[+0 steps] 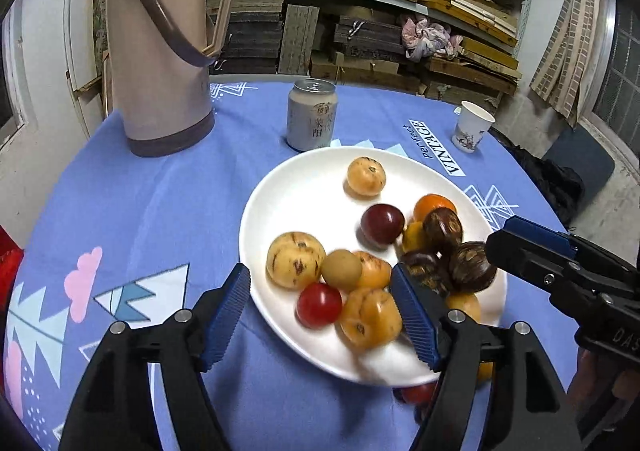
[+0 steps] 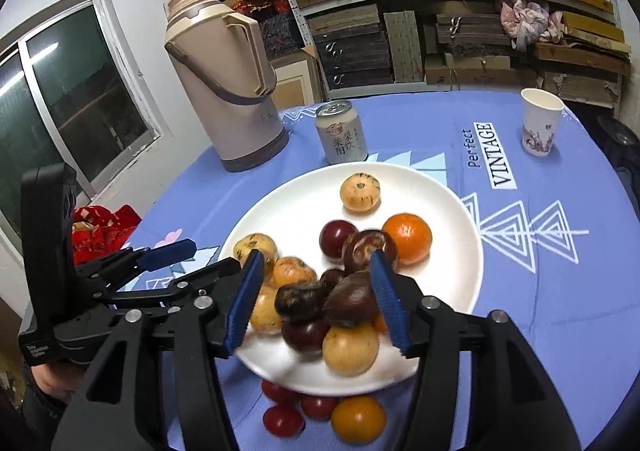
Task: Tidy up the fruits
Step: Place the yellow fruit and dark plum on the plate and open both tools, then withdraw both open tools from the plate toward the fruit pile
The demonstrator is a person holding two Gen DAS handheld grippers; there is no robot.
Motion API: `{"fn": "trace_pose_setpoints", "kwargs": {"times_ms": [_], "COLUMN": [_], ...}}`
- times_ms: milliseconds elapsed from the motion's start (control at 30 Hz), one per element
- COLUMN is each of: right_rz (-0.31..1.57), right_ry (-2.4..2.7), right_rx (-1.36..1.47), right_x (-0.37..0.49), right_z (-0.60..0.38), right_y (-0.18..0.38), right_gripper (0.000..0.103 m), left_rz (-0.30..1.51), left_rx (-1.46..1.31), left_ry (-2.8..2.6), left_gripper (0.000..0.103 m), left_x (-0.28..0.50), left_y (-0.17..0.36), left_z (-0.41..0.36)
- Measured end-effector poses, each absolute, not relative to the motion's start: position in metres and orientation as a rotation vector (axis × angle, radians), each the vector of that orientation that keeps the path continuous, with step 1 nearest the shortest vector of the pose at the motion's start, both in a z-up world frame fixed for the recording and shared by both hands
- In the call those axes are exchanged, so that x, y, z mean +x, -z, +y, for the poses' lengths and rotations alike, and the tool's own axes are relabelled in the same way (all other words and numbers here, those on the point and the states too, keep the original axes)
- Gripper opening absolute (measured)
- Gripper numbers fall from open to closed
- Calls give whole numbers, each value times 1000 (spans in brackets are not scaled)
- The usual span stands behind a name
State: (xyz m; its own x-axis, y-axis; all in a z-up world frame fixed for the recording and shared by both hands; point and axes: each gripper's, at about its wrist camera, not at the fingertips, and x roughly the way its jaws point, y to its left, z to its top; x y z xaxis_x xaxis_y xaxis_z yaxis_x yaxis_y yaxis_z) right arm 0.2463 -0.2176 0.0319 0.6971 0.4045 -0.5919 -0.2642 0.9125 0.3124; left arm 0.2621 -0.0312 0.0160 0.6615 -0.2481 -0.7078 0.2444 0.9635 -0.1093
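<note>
A white plate (image 1: 296, 191) on the blue tablecloth holds several fruits: yellow loquats, a red tomato (image 1: 319, 305), a dark plum (image 1: 382, 223), an orange (image 1: 434, 205) and brown chestnut-like fruits (image 1: 472, 267). My left gripper (image 1: 320, 315) is open over the plate's near edge, around the tomato and a loquat (image 1: 370, 317). My right gripper (image 2: 316, 301) is open over the plate (image 2: 452, 211), its jaws either side of the dark fruits (image 2: 350, 305). It also shows in the left wrist view (image 1: 520, 247). Small tomatoes (image 2: 282, 421) and an orange fruit (image 2: 358, 419) lie on the cloth before the plate.
A tall beige thermos (image 1: 160, 51) stands at the back left, a drink can (image 1: 312, 115) behind the plate, a paper cup (image 1: 472, 127) at the back right. A red bag (image 2: 100, 231) lies at the table's left. Shelves of boxes stand behind the table.
</note>
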Motion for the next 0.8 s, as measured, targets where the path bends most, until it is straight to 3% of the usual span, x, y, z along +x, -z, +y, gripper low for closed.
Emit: {"fn": "trace_pose_setpoints", "kwargs": {"times_ms": [167,500,567,800], "right_rz": [705,733,749,812], "right_ry": [-362,-339,-342,-346], "right_rx": [230,199,203,50], "right_x": [226,185,181,172], "right_z": [-230,-251,-256,-235], "right_y": [-30,-14,-10,11], "right_gripper": [63,64,68,68], "left_rz": [806,789,799,819], "left_rx": [-2,57,53,65], "left_ry": [292,333,344,347], "left_gripper": [78,80,80,80], "left_x": [243,206,203,198], "left_y": [-13,-7,-4,5], "left_z": [-33,-45,-46,-50]}}
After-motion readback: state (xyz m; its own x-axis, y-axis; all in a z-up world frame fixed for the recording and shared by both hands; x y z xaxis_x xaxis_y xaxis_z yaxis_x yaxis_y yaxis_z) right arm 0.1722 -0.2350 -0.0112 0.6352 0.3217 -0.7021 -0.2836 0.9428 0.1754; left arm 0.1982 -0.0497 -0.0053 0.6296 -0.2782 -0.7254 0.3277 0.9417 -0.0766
